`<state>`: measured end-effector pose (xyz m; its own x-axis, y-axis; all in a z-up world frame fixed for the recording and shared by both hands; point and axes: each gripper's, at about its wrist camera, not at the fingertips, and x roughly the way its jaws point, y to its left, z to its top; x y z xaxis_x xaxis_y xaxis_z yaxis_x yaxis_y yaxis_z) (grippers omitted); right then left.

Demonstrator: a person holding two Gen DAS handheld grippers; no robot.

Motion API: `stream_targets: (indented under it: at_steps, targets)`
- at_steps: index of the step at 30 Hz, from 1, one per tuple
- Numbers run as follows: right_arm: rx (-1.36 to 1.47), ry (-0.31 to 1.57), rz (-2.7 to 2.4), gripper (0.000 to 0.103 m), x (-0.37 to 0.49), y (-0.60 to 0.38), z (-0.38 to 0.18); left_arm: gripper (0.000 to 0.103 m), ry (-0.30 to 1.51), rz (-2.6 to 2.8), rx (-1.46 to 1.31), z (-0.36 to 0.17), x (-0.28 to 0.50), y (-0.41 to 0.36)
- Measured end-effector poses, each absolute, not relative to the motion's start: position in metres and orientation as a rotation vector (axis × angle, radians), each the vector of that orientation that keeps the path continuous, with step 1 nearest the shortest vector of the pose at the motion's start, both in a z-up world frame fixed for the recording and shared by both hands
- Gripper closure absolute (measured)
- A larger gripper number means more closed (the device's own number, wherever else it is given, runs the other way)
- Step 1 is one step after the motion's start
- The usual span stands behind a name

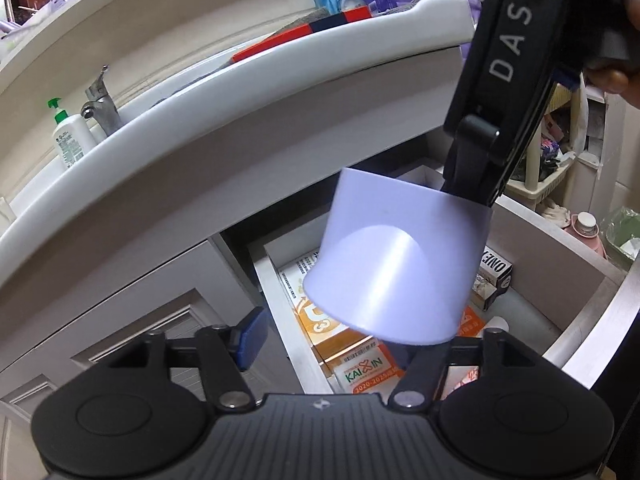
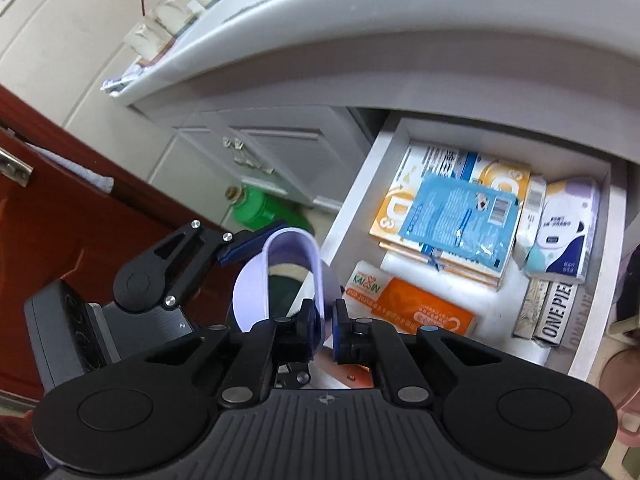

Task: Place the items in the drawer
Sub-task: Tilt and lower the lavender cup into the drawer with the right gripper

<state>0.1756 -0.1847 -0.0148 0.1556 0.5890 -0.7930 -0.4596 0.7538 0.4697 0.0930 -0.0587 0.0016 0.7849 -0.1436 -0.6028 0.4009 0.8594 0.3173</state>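
A lavender plastic cup [image 1: 392,264] hangs tilted over the open white drawer [image 2: 352,200]. My right gripper [image 2: 326,320] is shut on the cup's [image 2: 256,292] wall, one finger inside and one outside; in the left wrist view the right gripper [image 1: 468,192] comes down from the upper right. My left gripper [image 1: 332,340] stands open below the cup; one of its blue pads [image 1: 250,336] is well clear of the cup and its other finger is hidden behind it. The drawer holds orange boxes [image 2: 404,200], a blue sachet [image 2: 460,216], a tissue pack [image 2: 568,232] and a black-and-white box [image 2: 556,312].
The white basin counter [image 1: 240,120] overhangs the drawer, with a tap [image 1: 100,100] and a pump bottle [image 1: 70,136] on it. Grey cabinet doors [image 2: 280,148] stand left of the drawer. A green bottle [image 2: 256,204] is on the floor beside a red-brown door [image 2: 60,220]. A person's foot [image 2: 624,380] is at the right.
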Motion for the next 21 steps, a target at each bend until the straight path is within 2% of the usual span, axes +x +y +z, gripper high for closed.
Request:
stream_targets:
  at_steps: [12, 21]
  targets:
    - [0.239, 1.281, 0.659, 0.097, 0.181, -0.21, -0.056, 0.022, 0.633, -0.296, 0.483, -0.006, 0.09, -0.053]
    - [0.292, 1.341, 0.684, 0.094, 0.188, -0.206, -0.078, 0.023, 0.681, -0.271, 0.465, -0.012, 0.097, -0.045]
